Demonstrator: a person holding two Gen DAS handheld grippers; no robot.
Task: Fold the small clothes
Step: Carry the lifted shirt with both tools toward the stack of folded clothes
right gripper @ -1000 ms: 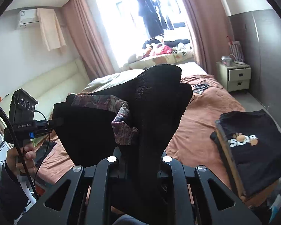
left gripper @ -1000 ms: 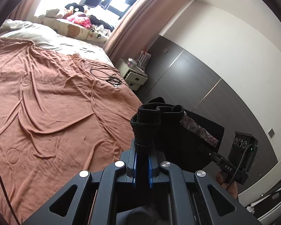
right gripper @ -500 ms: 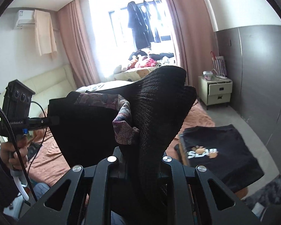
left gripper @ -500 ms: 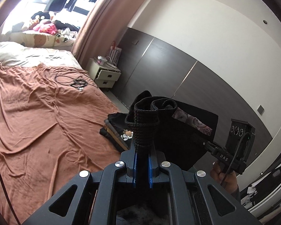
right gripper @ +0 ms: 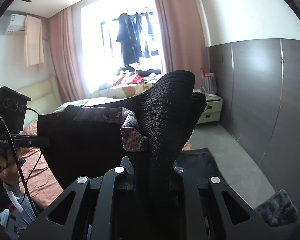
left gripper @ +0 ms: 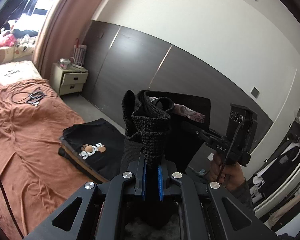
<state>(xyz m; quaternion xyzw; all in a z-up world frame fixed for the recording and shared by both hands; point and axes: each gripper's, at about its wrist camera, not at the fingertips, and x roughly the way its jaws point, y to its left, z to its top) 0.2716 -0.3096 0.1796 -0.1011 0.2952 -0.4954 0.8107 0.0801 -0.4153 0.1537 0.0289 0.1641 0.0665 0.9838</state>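
Note:
A black knit garment point(left gripper: 150, 132) with a purple patterned inner band point(left gripper: 187, 112) hangs in the air, stretched between both grippers. My left gripper point(left gripper: 151, 177) is shut on one bunched black corner of it. My right gripper point(right gripper: 153, 177) is shut on the other corner point(right gripper: 168, 116); the patterned band point(right gripper: 130, 134) shows beside it. The right gripper also shows at the right in the left wrist view point(left gripper: 192, 129), and the left gripper at the left in the right wrist view point(right gripper: 40, 140). A folded black T-shirt with a white logo point(left gripper: 92, 146) lies on the bed's edge.
The bed with a rust-brown sheet point(left gripper: 20, 140) fills the left. A cable and small device point(left gripper: 33, 97) lie on it. A cream nightstand point(left gripper: 70, 80) stands by the dark wall panels point(left gripper: 142, 68). A grey furry rug point(right gripper: 278, 208) lies on the floor.
Both grippers have swung to the right with the garment held between them, away from the middle of the bed. The folded T-shirt now lies close below the left gripper.

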